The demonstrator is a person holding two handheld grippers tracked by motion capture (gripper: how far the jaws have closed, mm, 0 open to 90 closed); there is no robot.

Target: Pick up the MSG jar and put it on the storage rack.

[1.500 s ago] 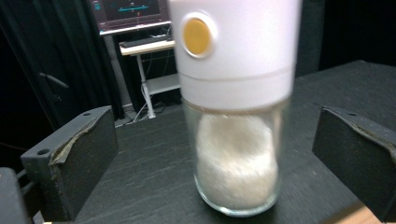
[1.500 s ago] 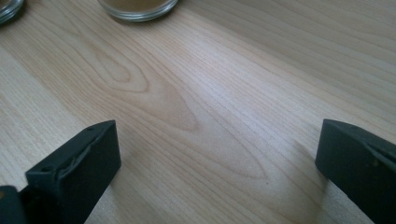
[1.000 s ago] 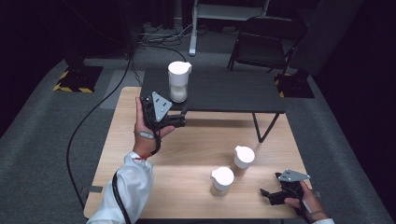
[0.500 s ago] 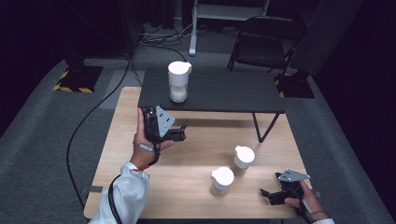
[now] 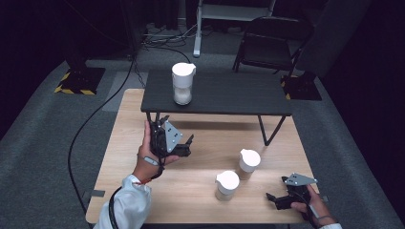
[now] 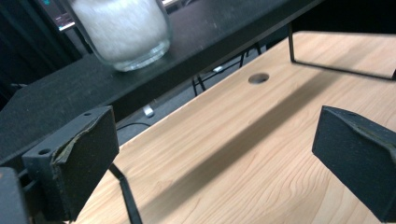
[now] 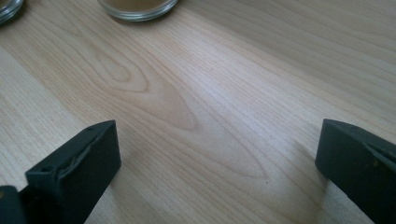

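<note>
The left gripper [image 5: 184,143] hovers over the light wooden table [image 5: 124,157], jaws spread wide and holding nothing, with the tall white-lidded glass jar of white grains [image 5: 183,83] at its 12 o'clock on the raised black shelf [image 5: 229,93]. At 4 o'clock, well apart, the right gripper [image 5: 271,199] rests wide open and empty, near two small white-lidded jars [image 5: 238,171]

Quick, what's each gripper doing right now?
Left gripper: open, holding nothing, raised below the black shelf.
Right gripper: open, holding nothing, low over the wooden table.
</note>
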